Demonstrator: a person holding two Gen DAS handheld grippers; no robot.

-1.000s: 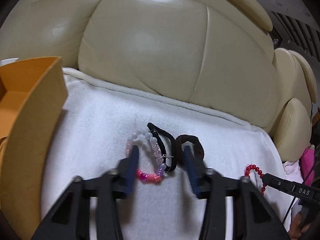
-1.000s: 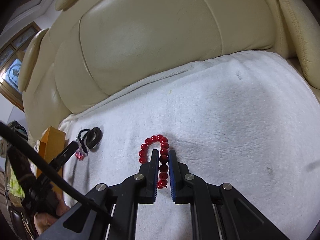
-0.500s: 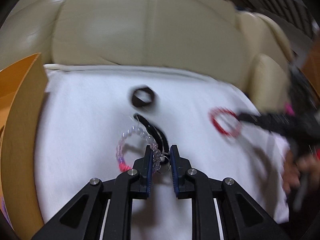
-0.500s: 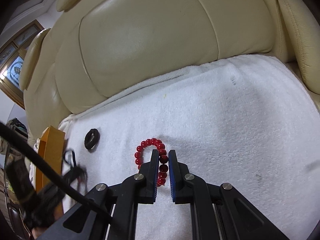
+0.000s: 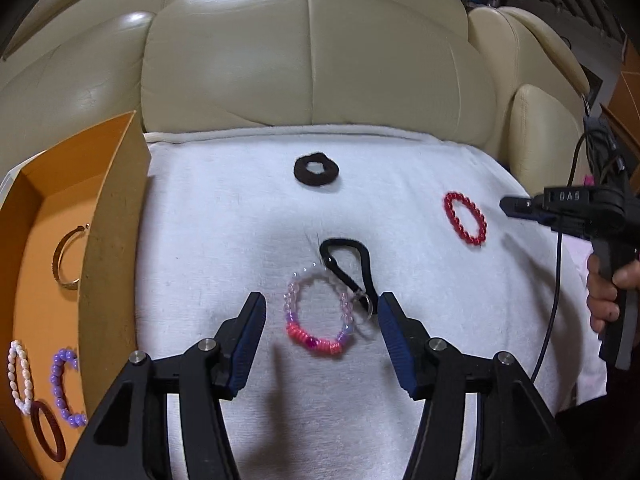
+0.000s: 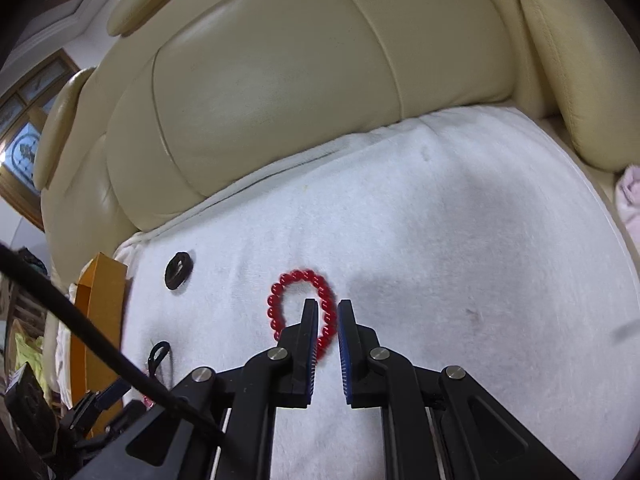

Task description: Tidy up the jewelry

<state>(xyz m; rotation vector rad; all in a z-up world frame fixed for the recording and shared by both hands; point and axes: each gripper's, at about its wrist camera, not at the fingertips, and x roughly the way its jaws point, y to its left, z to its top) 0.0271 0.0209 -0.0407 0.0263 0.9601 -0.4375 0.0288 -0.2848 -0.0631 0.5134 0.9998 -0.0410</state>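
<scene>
A bracelet of clear, purple and pink beads (image 5: 316, 342) lies on the white towel (image 5: 240, 208), with a black hair tie (image 5: 366, 264) looped against its right side. My left gripper (image 5: 320, 300) is opening. The bracelet sits between its blue pads, and neither pad touches it. My right gripper (image 6: 328, 306) is shut on the near side of a red bead bracelet (image 6: 274, 304). In the left wrist view the red bracelet (image 5: 474, 241) lies at the right, beside the right gripper (image 5: 506, 203). A black scrunchie (image 5: 304, 174) lies farther back.
An orange box (image 5: 108, 240) stands at the towel's left edge. It holds a gold bangle (image 5: 66, 256), a white pearl bracelet (image 5: 18, 376), a purple bead bracelet (image 5: 62, 388) and a dark red ring (image 5: 48, 432). Cream sofa cushions rise behind. A person's hand (image 5: 604, 300) holds the right tool.
The left jaws closed on the pink bracelet's bead strand half a second ago and now stand apart, with the bracelet on the towel. The right gripper shifted sideways, and the red bracelet went with it.
</scene>
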